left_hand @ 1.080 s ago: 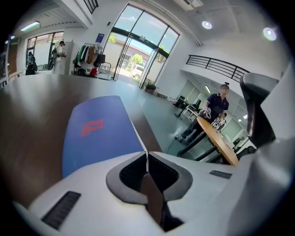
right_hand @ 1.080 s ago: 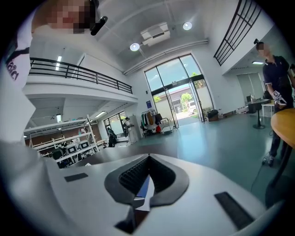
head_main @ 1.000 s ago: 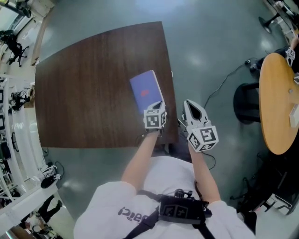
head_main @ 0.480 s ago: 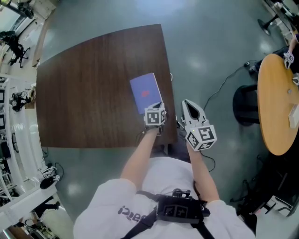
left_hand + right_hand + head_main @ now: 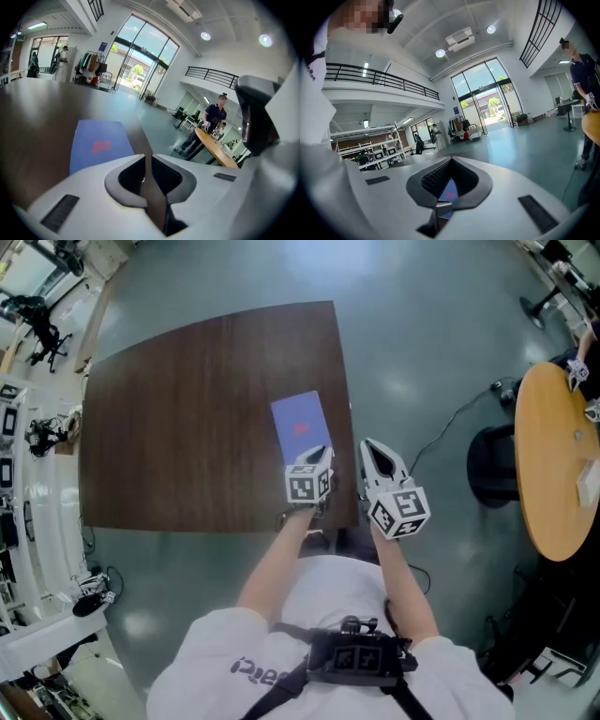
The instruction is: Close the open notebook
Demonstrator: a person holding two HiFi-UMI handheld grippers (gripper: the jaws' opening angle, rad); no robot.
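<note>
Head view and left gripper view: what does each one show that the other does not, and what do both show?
Only the head view: the person's arms, white shirt and the whole brown table. Only the left gripper view: the tall glass entrance, and the left gripper with jaws together, nothing between them. Both: the closed blue notebook lying flat on that table, and the round orange table.

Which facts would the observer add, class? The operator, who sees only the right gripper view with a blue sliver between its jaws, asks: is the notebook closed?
Observer: Yes. The notebook lies closed and flat on the table.
Operator: Where is the left gripper?
Observer: The left gripper is by the notebook's near right corner, jaws shut on nothing.
Operator: And mine?
Observer: The right gripper is past the table's right edge, over the floor.
</note>
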